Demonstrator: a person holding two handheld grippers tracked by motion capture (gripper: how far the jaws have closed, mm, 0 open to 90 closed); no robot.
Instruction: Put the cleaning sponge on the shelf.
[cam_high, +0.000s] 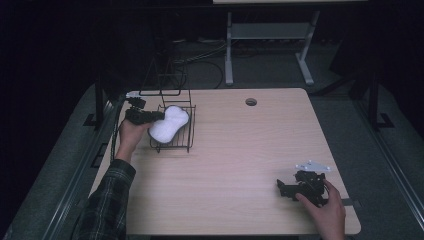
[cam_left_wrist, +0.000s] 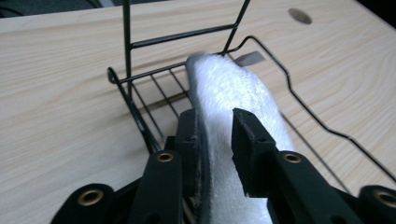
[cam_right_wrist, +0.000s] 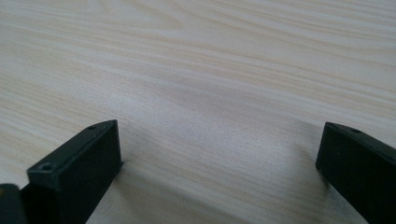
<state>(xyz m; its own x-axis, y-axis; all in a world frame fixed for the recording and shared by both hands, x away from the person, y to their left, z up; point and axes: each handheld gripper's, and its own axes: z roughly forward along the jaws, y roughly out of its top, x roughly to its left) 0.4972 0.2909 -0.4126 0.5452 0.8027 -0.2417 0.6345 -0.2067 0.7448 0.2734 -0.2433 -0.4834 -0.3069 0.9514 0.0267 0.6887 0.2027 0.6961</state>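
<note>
Sponge (cam_high: 168, 123) lies lengthwise along our left tool (cam_high: 150, 116), clamped over the wire rack (cam_high: 172, 145); our right tool (cam_high: 290, 189) rests open on the bench (cam_high: 240, 150).

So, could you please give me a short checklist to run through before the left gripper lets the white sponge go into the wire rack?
1. Left gripper shut on the white sponge: ok.
2. Sponge over the wire rack: ok.
3. Sponge resting on the rack floor: cannot tell.
4. Rack standing flat on the table: ok.
5. Right gripper open, away from the rack: ok.
</note>
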